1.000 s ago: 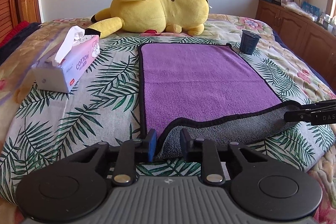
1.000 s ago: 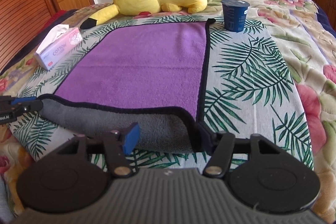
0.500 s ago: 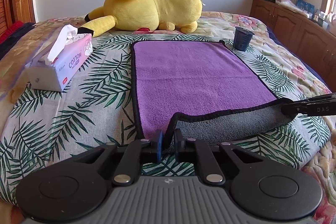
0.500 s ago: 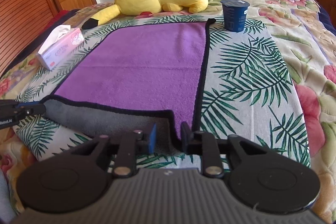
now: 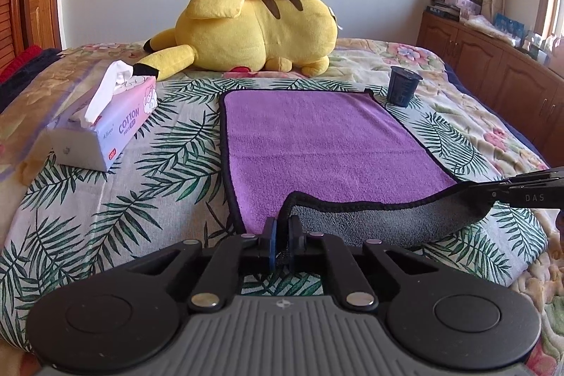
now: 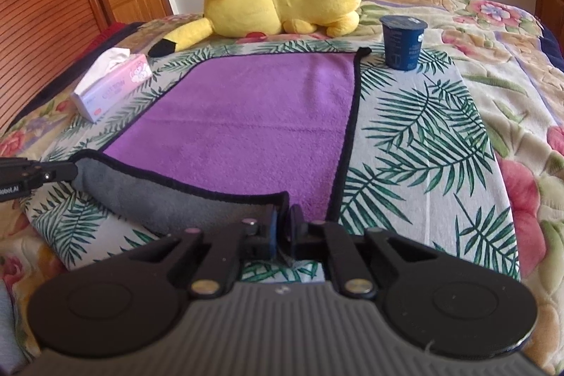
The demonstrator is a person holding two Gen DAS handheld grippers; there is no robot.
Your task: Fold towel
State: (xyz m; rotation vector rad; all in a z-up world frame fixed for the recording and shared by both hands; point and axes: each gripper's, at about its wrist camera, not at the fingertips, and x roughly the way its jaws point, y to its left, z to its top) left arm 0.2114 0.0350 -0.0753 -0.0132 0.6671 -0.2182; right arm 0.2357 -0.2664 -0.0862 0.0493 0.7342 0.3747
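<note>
A purple towel [image 5: 317, 143] with a black hem and grey underside lies flat on the leaf-print bedspread; it also shows in the right wrist view [image 6: 253, 125]. Its near edge is lifted and turned over, grey side up. My left gripper [image 5: 282, 228] is shut on the towel's near left corner. My right gripper [image 6: 282, 221] is shut on the near right corner. Each gripper shows at the other view's edge: the right one [image 5: 528, 192], the left one [image 6: 31, 175].
A yellow plush toy [image 5: 253, 27] lies beyond the towel's far edge. A tissue box [image 5: 105, 125] sits to the left. A dark blue cup [image 5: 402, 85] stands at the towel's far right corner. Wooden cabinets [image 5: 493, 66] line the right wall.
Both grippers have closed from open onto the towel's near corners and lifted them slightly. The near edge now hangs raised between them.
</note>
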